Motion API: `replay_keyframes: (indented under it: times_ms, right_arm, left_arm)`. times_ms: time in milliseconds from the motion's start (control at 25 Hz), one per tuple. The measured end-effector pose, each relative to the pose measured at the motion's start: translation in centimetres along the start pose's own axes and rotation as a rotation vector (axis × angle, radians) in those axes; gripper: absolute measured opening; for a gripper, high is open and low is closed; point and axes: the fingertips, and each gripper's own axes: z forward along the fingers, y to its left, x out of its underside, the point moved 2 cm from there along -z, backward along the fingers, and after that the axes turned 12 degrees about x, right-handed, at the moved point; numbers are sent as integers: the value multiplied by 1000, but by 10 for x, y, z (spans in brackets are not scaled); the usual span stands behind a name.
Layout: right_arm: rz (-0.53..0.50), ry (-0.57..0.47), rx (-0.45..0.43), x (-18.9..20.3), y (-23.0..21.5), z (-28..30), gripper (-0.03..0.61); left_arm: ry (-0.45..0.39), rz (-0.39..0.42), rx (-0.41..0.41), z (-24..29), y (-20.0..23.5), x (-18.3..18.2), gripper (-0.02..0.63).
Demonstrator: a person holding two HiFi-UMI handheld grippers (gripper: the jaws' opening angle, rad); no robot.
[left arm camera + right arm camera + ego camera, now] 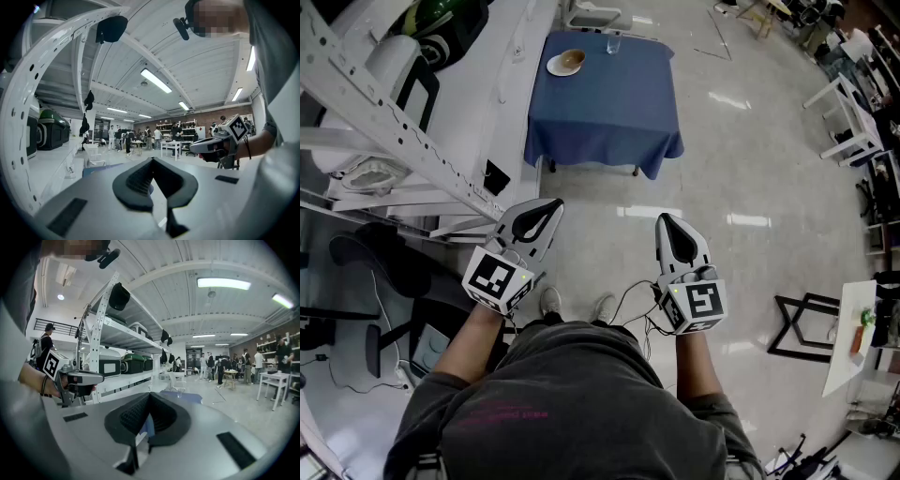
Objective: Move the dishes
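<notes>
Left gripper [547, 207] and right gripper [667, 222] are up side by side over the floor, the 2 jaws of each pressed together with nothing between them. Well apart, at the far edge of the blue-clothed table [605, 103], sits a plate [554, 67] carrying a bowl [573, 60], with a glass [612, 43] just right of it.

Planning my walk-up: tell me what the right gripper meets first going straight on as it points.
Ahead of the right gripper the floor looks free; the first thing in line is probably the blue-clothed table, though depth is hard to judge.
</notes>
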Motion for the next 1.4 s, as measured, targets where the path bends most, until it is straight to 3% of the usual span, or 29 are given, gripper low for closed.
replay_keyframes:
  times_ms: [1400]
  right_arm:
    - [5,-23,-50,2,4,3,-11]
  left_arm:
    - [15,14,-33,2,1,0,-2]
